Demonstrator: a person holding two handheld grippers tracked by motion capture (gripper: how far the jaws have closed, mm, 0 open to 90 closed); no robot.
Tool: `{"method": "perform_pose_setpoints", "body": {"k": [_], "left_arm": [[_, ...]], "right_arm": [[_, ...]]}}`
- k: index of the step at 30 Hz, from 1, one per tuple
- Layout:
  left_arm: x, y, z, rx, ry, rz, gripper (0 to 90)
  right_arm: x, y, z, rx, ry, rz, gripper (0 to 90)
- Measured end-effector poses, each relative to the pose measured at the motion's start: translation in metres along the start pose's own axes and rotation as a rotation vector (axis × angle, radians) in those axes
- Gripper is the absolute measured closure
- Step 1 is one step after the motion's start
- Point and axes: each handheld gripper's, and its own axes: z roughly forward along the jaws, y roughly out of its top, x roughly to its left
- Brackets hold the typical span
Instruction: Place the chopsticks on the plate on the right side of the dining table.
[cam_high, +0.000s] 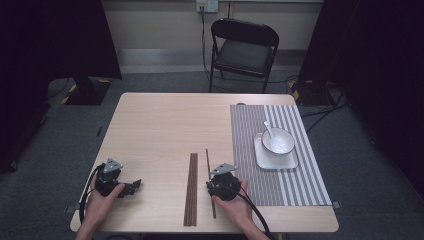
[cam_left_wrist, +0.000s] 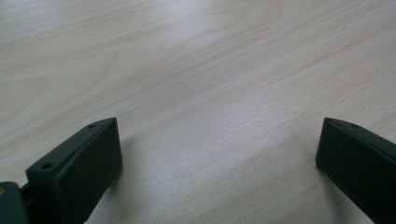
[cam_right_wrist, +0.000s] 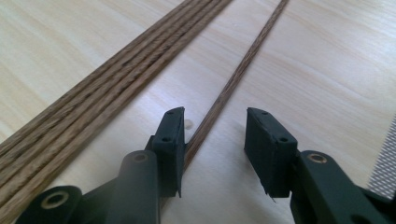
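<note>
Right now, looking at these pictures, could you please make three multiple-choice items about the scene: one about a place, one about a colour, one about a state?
1. Where does the single chopstick lie?
A. Between the right gripper's jaws
B. In the bowl
C. On the chair

2. What colour is the bowl?
A. Red
B. White
C. Black

3. How do the left gripper's jaws stand?
A. Closed on a spoon
B. Closed on a chopstick
C. Wide apart over bare table

Key: 1 A, the stick runs between the two jaws; 2 B, it shows white on the striped mat; 3 C, nothing sits between them.
</note>
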Motion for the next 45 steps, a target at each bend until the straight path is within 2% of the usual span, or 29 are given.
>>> {"method": "perform_pose_setpoints", "body": {"k": [5, 8, 13, 14, 15, 21, 27, 28, 33, 40, 45], "left_arm": [[0.000, 0.000, 0.000, -0.001, 0.000, -0.001, 0.0], [0.000, 0.000, 0.000, 0.000, 0.000, 0.000, 0.0], [0.000, 0.000, 0.000, 0.000, 0.000, 0.000, 0.0], [0.000, 0.000, 0.000, -0.001, 0.000, -0.001, 0.0], [0.000, 0.000, 0.000, 0.000, 0.000, 0.000, 0.0], [0.000, 0.000, 0.000, 0.000, 0.000, 0.001, 0.0], [0.000, 0.000, 0.000, 0.001, 0.000, 0.001, 0.0], [0.000, 0.000, 0.000, 0.001, 0.000, 0.001, 0.0], [0.000, 0.000, 0.000, 0.000, 0.000, 0.000, 0.0], [0.000, 0.000, 0.000, 0.001, -0.001, 0.001, 0.0], [0.000, 0.000, 0.000, 0.000, -0.001, 0.001, 0.0]], "right_arm": [[-0.004, -0.001, -0.002, 0.007, -0.009, 0.011, 57.9], [0.000, -0.005, -0.007, 0.017, 0.015, -0.015, 57.7], [0.001, -0.011, -0.013, 0.024, 0.019, -0.016, 58.5], [0.001, -0.011, -0.014, 0.024, 0.017, -0.016, 60.9], [0.000, -0.013, -0.016, 0.025, 0.014, -0.009, 68.3], [-0.007, -0.010, -0.012, 0.015, -0.005, 0.017, 79.3], [-0.009, -0.008, -0.010, 0.011, -0.013, 0.022, 80.7], [-0.009, -0.009, -0.010, 0.001, -0.027, 0.022, 82.2], [-0.014, -0.009, -0.009, -0.017, -0.037, 0.033, 83.2], [-0.021, -0.005, -0.012, -0.014, -0.025, 0.035, 85.3], [-0.027, -0.006, -0.011, -0.006, -0.038, 0.050, 85.4]]}}
